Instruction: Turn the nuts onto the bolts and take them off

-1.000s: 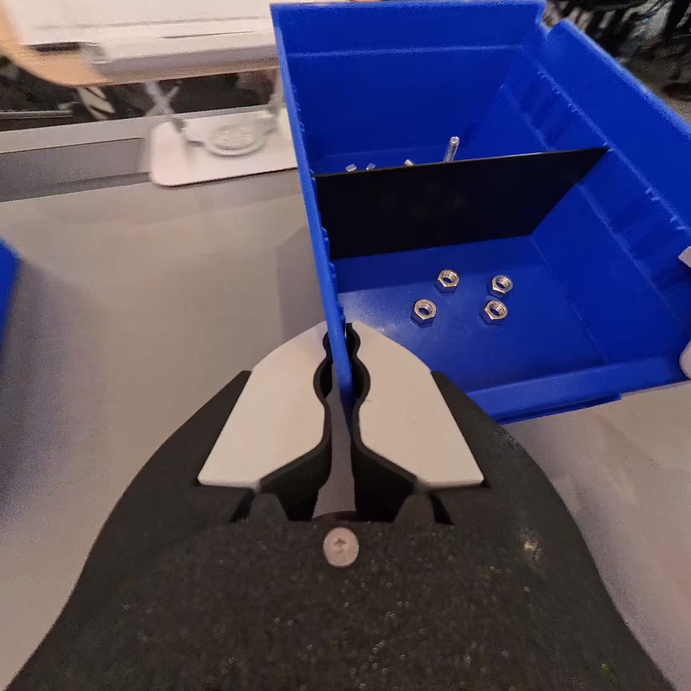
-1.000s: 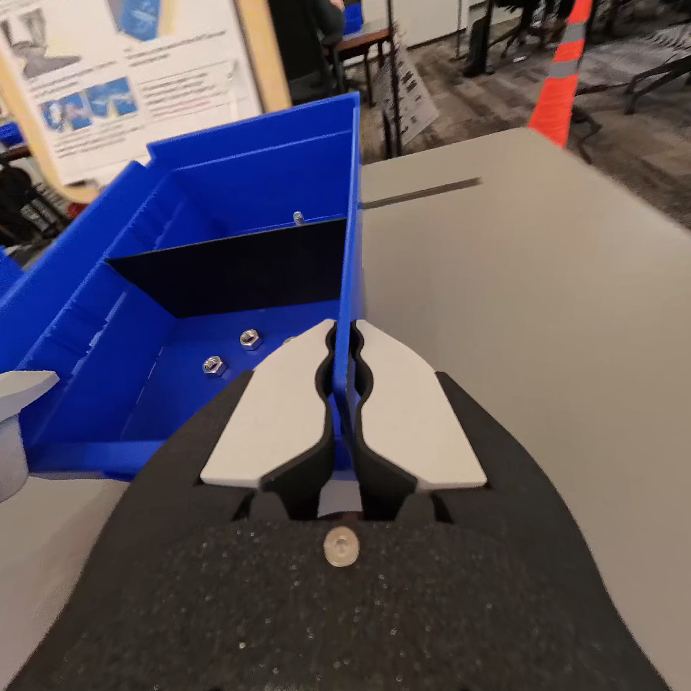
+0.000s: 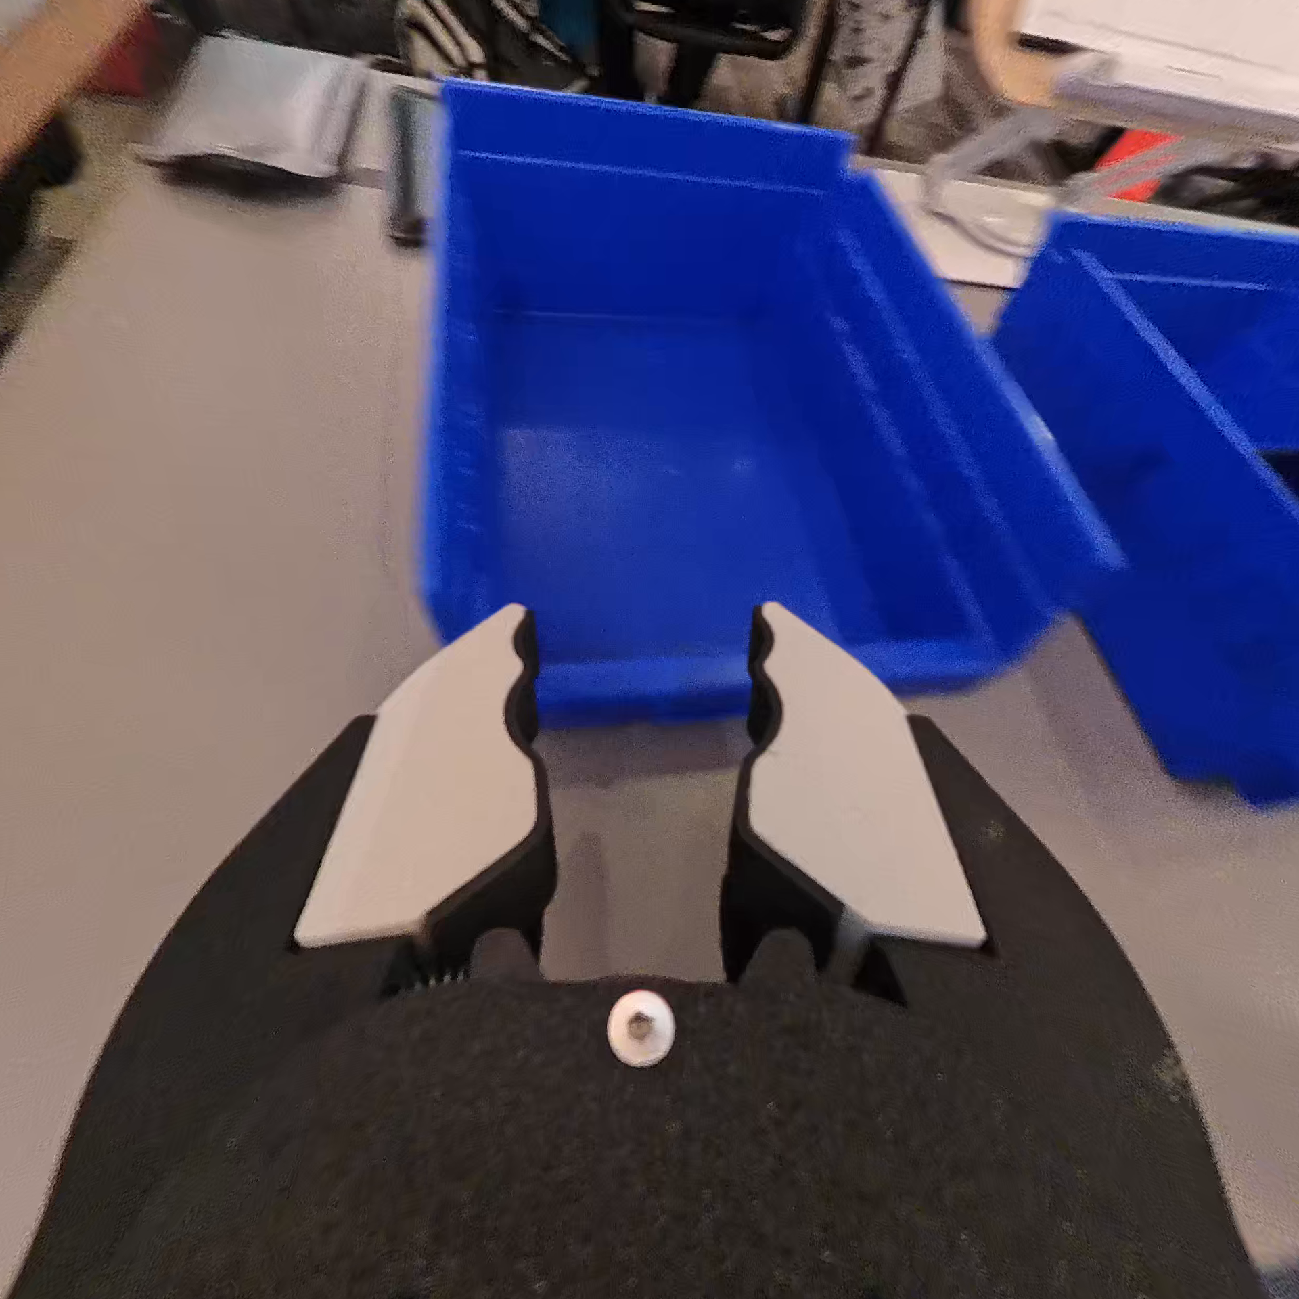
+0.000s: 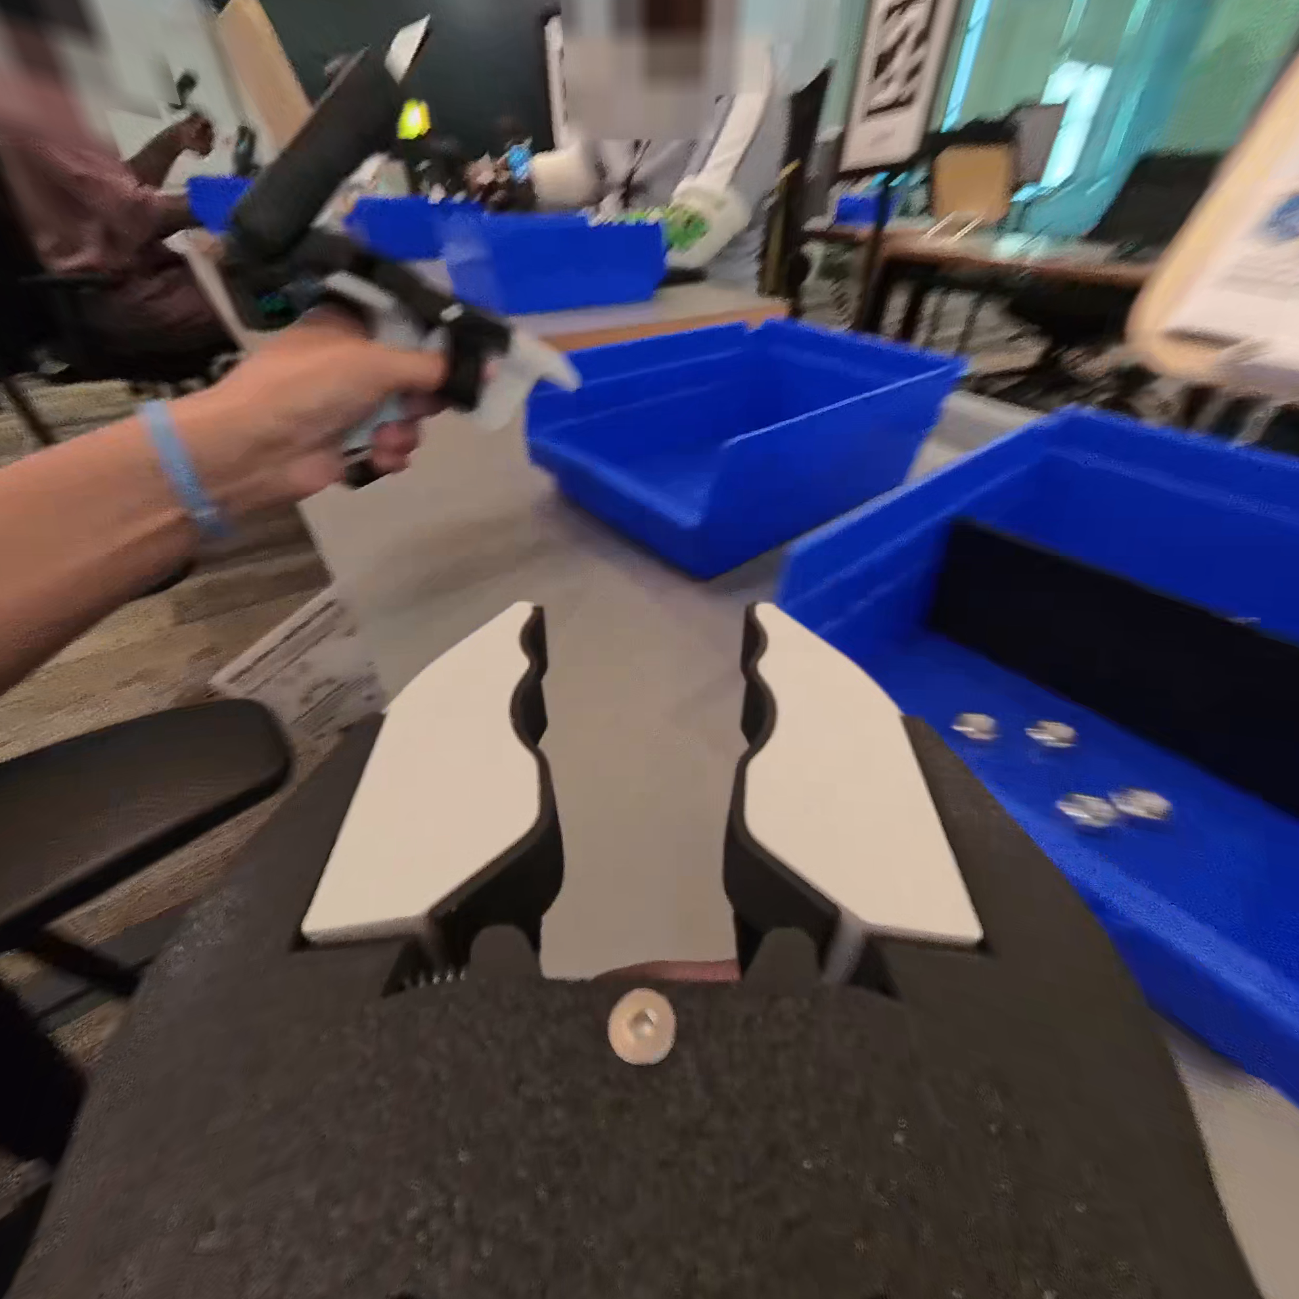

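Though blurred, nuts gleam silver.

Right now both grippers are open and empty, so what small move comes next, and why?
Probably swing the right gripper rightward over the divided bin and down toward the nuts. Its jaws stand open with nothing between them, and four loose nuts lie just to its right. The left gripper faces a bin that looks empty.

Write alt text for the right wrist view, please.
The open right gripper hovers empty over a grey table; right of it, four blurred nuts lie in a divided blue bin. Beyond, a hand aims the left gripper toward an empty-looking bin.
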The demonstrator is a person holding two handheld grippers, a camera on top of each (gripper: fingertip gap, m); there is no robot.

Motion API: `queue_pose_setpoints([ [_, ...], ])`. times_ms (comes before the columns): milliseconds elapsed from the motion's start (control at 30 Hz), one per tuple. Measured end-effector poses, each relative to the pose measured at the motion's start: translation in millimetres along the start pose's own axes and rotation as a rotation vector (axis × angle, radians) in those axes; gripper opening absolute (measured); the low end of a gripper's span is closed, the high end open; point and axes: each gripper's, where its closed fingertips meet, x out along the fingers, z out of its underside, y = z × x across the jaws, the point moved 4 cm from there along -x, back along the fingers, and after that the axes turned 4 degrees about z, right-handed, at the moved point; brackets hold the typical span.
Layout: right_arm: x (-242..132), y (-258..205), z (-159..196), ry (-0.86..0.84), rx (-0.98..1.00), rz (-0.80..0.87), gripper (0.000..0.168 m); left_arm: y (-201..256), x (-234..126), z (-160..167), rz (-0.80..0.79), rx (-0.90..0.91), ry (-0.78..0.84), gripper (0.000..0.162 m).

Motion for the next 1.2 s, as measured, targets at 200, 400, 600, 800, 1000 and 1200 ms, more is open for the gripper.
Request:
queue_pose_setpoints([
  [200, 76.0, -42.1, 15.2, -0.169, 0.042, 0.002, 0.075, -35.5, 32.5, -25.0, -0.052, 0.026, -0.009, 0.038],
  [400, 108.2, -33.4, 14.6, -0.217, 0.183, 0.006, 0.071, -7.1, -5.9, -29.3, -0.062, 0.089, 0.149, 0.043],
  [600, 116.4, -23.2, 26.9, -0.237, 0.277, 0.095, 0.066, -82.8, 19.2, -31.1, -0.137, 0.024, -0.003, 0.066],
  [800, 140.5, -15.4, 22.1, -0.258, 0.294, 0.234, 0.063, -80.4, 56.6, -17.5, -0.022, 0.006, -0.122, 0.005],
  [1000, 168.4, -13.1, 13.0, -0.275, 0.252, 0.308, 0.059, -49.1, 14.9, 12.1, -0.103, -0.006, -0.134, 0.004],
  [1200, 185.3, -9.5, 18.2, -0.318, 0.154, 0.457, 0.04, -24.2, -37.7, 48.7, -0.176, 0.018, -0.076, 0.005],
])
